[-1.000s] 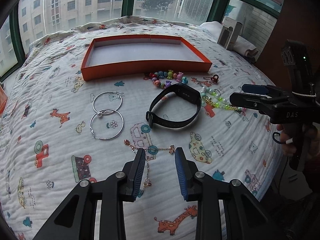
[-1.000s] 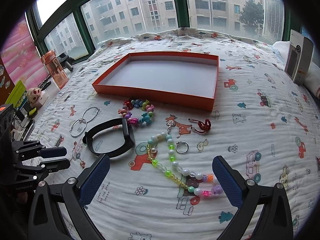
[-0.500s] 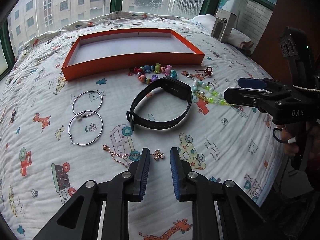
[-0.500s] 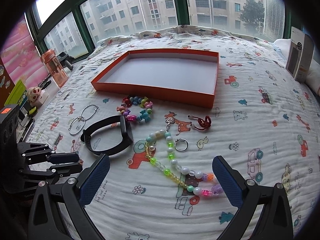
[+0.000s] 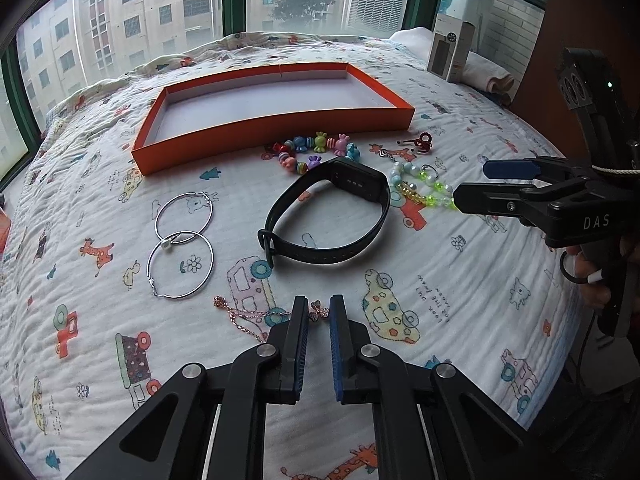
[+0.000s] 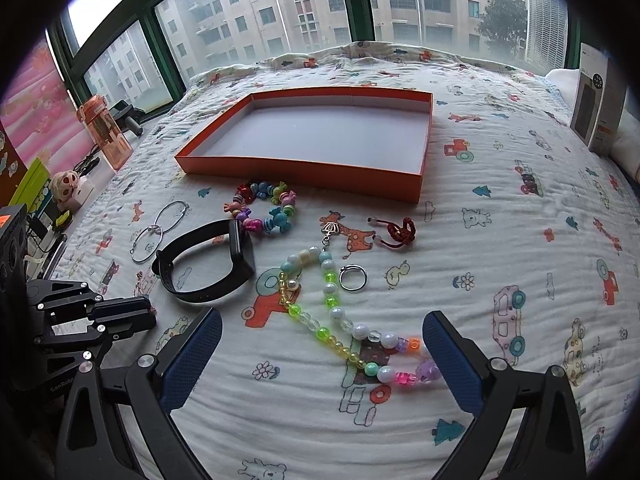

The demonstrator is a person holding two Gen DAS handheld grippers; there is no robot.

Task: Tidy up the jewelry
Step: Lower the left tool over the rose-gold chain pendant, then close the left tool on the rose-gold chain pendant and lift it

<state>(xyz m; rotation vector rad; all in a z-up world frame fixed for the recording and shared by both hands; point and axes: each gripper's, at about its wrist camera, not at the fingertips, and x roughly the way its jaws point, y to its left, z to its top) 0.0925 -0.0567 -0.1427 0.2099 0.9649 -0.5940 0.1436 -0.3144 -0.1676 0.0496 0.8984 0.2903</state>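
- Left gripper [image 5: 319, 314] closed down on the thin rose-gold chain with small flower charms [image 5: 256, 314], pinching the charm at its near right end against the quilt; chain's long axis running leftward from the tips, roughly parallel to the front wall of the shallow orange cardboard tray [image 5: 276, 130], well short of it.
- Right gripper [image 6: 322, 334] spread wide, holding nothing, hovering over the near end of the pastel green-and-white bead strand [image 6: 332, 312], also on the near side of the tray.
- Between chain and tray: black silicone fitness band [image 5: 326, 216] toward the middle, two large silver hoop earrings [image 5: 182, 240] off to its left.
- Just before the tray's front wall: multicoloured candy-bead bracelet [image 5: 316, 150].
- Judgement: left hand far nearer the chain; likely next a lift and carry straight ahead over the band into the empty tray, slack chain at risk of snagging.
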